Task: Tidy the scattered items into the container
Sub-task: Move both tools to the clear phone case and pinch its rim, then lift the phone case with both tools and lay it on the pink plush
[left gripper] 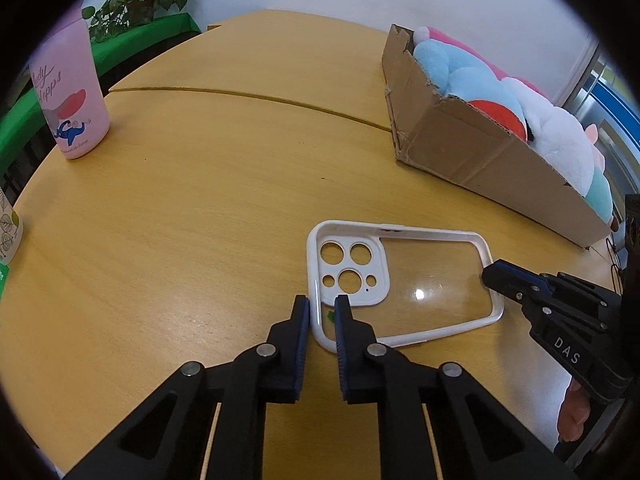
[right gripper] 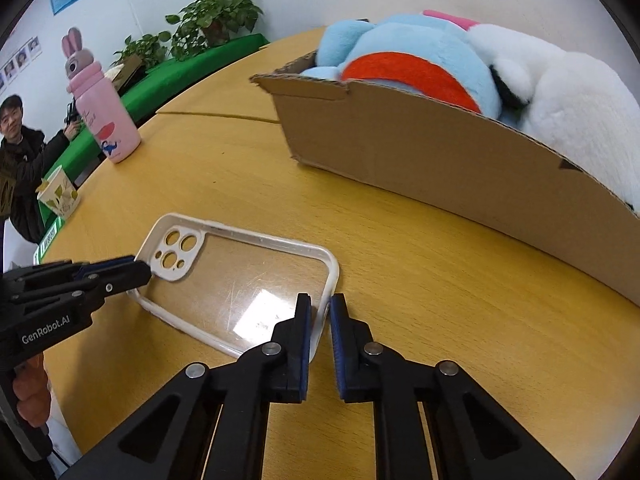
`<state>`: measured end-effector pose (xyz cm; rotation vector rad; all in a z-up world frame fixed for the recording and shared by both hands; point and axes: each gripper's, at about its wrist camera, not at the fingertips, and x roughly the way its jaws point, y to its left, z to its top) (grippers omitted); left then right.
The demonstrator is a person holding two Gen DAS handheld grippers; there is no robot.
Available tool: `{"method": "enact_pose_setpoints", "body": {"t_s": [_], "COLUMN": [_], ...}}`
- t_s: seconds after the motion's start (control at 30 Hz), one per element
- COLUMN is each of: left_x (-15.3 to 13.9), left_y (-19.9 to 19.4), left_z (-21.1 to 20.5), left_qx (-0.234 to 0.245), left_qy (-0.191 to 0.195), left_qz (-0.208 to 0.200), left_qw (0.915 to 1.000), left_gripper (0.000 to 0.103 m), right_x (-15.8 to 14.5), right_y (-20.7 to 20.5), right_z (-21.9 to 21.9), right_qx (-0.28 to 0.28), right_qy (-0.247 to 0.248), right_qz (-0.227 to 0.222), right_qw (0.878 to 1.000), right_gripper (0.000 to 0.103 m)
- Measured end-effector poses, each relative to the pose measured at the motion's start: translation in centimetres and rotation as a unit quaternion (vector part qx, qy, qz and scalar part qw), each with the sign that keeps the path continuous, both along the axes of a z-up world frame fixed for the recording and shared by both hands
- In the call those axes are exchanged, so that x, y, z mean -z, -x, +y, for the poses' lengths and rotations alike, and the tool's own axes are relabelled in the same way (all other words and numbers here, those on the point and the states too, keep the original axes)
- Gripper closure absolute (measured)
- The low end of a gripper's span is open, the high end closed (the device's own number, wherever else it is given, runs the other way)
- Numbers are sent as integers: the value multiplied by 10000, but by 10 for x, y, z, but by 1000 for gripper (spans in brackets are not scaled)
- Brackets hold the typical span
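A clear phone case (left gripper: 404, 284) with a white rim lies on the wooden table; it also shows in the right wrist view (right gripper: 240, 280). My left gripper (left gripper: 322, 304) straddles the case's rim at the camera-cutout end, jaws close around the edge. My right gripper (right gripper: 320, 304) straddles the rim at the opposite end, jaws narrowly apart around it. Each gripper shows in the other's view: the right gripper (left gripper: 490, 274), the left gripper (right gripper: 146, 270). The cardboard box (left gripper: 472, 152) holds a blue, white and pink plush toy (left gripper: 500, 92) and stands behind the case (right gripper: 440, 164).
A pink bunny-topped bottle (right gripper: 106, 112) stands at the table's far left, also in the left wrist view (left gripper: 70, 92). A paper cup (right gripper: 60, 196) stands near the left edge. Potted plants (right gripper: 216, 20) and a person (right gripper: 24, 160) are beyond the table.
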<state>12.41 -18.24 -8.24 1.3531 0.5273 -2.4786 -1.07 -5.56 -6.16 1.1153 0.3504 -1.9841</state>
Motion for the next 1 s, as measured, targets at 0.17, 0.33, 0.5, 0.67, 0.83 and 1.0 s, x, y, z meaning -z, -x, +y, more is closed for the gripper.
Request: {"method": "enact_pose_setpoints", "body": {"t_s": [0.17,0.33,0.5,0.67,0.83,1.0], "left_x": [-23,-45,-64,-81,-105,-136], "left_y": [6,15,30,52,82,122], "left_z": [25,46,65,77,90,103], "left_qx": [182,343,479,641,920,1269], "left_qy": [150,220,302,356,411,531], "left_qz": [196,434,606,772,953,1231], "left_qw": [9995,9982,9966,9943,9903,9828], "left_gripper": [97,97,97,97,97,97], "right_x": [-12,-23,-38,-57,-84,-113], "right_y": [14,23,29,38,56,86], "right_z": [26,52,76,98,117,131], "right_qx": [227,382,505,678,892,1152], "right_qy": [303,529,735,878,996,1004], "right_qz": [4,81,224,388,651,944], "right_qw": [9993,9978,9958,9931,9889,9837], "right_gripper": [95,96,96,96,96,96]}}
